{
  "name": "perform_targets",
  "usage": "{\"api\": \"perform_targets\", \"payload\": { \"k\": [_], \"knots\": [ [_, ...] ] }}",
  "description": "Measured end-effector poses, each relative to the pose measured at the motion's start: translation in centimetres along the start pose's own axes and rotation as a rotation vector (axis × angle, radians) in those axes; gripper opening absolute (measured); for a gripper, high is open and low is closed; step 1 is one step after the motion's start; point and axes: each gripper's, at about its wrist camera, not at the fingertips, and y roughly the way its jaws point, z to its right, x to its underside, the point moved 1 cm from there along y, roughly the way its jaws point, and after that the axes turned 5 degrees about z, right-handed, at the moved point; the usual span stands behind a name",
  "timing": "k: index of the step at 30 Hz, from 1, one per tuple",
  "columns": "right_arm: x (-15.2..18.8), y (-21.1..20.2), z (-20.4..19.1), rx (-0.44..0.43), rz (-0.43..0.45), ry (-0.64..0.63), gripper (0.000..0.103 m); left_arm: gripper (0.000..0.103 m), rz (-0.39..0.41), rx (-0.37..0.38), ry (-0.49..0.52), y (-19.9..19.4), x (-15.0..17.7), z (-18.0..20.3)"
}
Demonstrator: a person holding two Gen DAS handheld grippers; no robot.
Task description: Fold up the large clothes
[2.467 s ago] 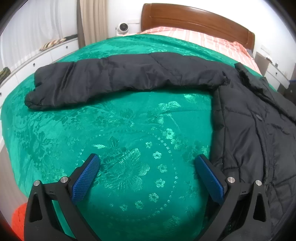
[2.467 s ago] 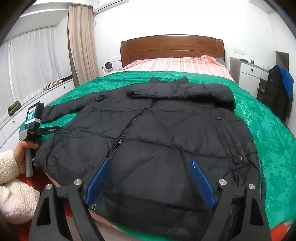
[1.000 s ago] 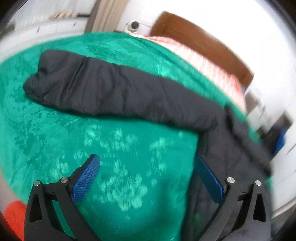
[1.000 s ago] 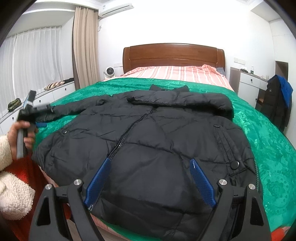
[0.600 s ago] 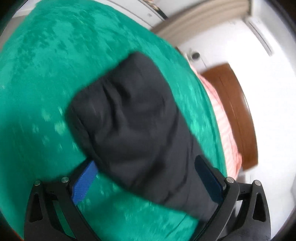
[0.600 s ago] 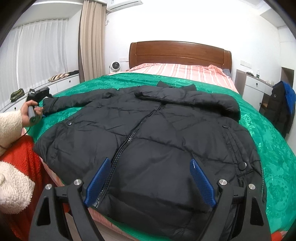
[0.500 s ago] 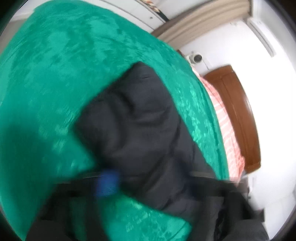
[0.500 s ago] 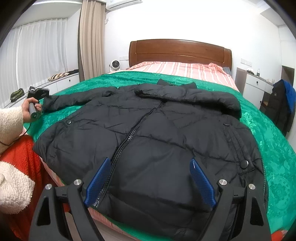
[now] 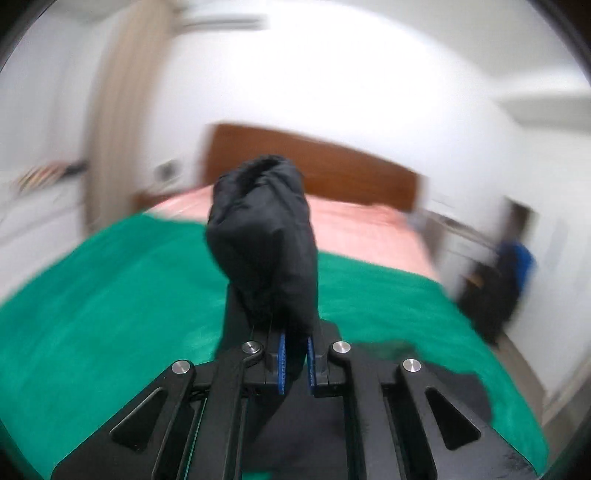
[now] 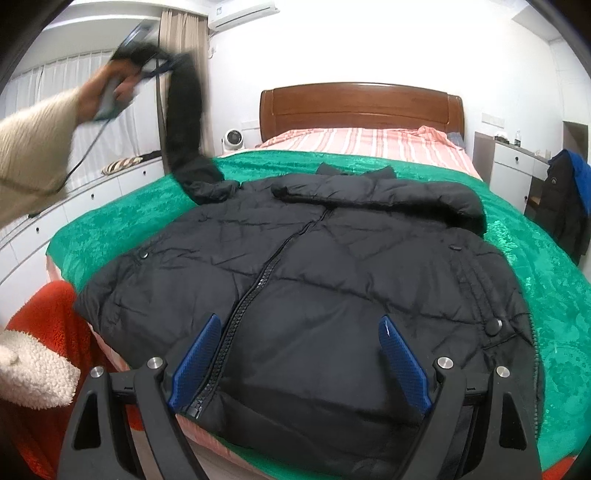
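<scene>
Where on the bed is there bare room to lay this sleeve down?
Bare green bedspread lies left of the jacket, and more to its right, toward the nightstand. The striped sheet by the headboard is free. The middle is crowded.

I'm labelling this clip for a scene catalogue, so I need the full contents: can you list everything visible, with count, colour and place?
jacket: one, black, zipped, spread front-up on the bed
sleeve: one, black, lifted off the bed at its cuff
bedspread: one, green, under the jacket
striped sheet: one, pink, at the head of the bed
headboard: one, brown wood, against the wall
small fan: one, white, beside the headboard
hanging coat: one, dark with blue, far right
air conditioner: one, white, high on the wall
curtain: one, beige, by the window
left gripper: black with blue pads, shut on the sleeve
right gripper: black with blue pads, open above the jacket hem
</scene>
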Motion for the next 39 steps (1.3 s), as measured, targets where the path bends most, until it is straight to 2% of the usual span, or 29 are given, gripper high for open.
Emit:
{"api": "perform_targets", "payload": {
  "k": [2, 3, 5, 6, 7, 8, 9, 10, 14, 16, 21, 24, 28, 31, 35, 39],
  "knots": [
    [-0.1, -0.4, 0.3, 0.008, 0.011, 0.009, 0.087, 0.007, -0.019, 0.117, 0.091, 2.1, 0.5, 7.8],
    [-0.1, -0.6, 0.6, 0.014, 0.016, 0.015, 0.087, 0.008, -0.033, 0.150, 0.118, 3.1, 1.1, 10.2],
    [0.0, -0.9, 1.1, 0.027, 0.021, 0.026, 0.087, 0.013, -0.103, 0.228, 0.213, 5.9, 4.8, 16.9],
    [0.0, -1.0, 1.4, 0.032, 0.024, 0.033, 0.087, 0.026, -0.137, 0.247, 0.249, 7.0, 6.5, 18.8],
    [0.1, -1.3, 1.8, 0.039, 0.029, 0.043, 0.087, 0.040, -0.213, 0.275, 0.315, 8.8, 9.8, 21.8],
    [0.0, -1.4, 2.0, 0.044, 0.033, 0.051, 0.087, 0.080, -0.272, 0.276, 0.364, 9.9, 12.4, 23.4],
    [0.0, -1.5, 2.2, 0.048, 0.035, 0.057, 0.087, 0.099, -0.325, 0.260, 0.416, 10.8, 15.3, 24.8],
    [0.0, -1.7, 2.5, 0.052, 0.039, 0.065, 0.087, 0.099, -0.368, 0.248, 0.485, 11.4, 19.1, 26.0],
    [0.1, -2.1, 3.2, 0.056, 0.054, 0.083, 0.087, 0.096, -0.501, 0.251, 0.648, 10.6, 28.0, 26.5],
    [0.0, -2.0, 3.4, 0.051, 0.055, 0.092, 0.087, 0.096, -0.517, 0.245, 0.663, 9.4, 29.2, 25.0],
    [-0.2, -1.0, 3.4, 0.028, 0.046, 0.105, 0.087, 0.097, -0.521, 0.223, 0.580, 4.9, 28.9, 20.6],
    [-0.1, -0.8, 2.8, 0.021, 0.039, 0.082, 0.087, 0.099, -0.491, 0.183, 0.502, 0.3, 28.6, 17.2],
    [0.0, -0.6, 1.6, 0.018, 0.036, 0.040, 0.087, 0.100, -0.447, 0.087, 0.410, -3.1, 28.7, 12.8],
    [0.1, -0.3, 0.9, 0.008, 0.029, 0.019, 0.087, 0.101, -0.432, 0.006, 0.296, -4.6, 29.6, 9.4],
    [0.5, 0.0, 0.0, 0.001, 0.013, -0.019, 0.087, 0.100, -0.429, -0.057, 0.146, -6.1, 31.0, 5.9],
    [0.9, 0.0, -0.4, 0.004, 0.005, -0.032, 0.087, 0.100, -0.433, -0.087, 0.091, -6.6, 32.4, 4.8]
  ]
}}
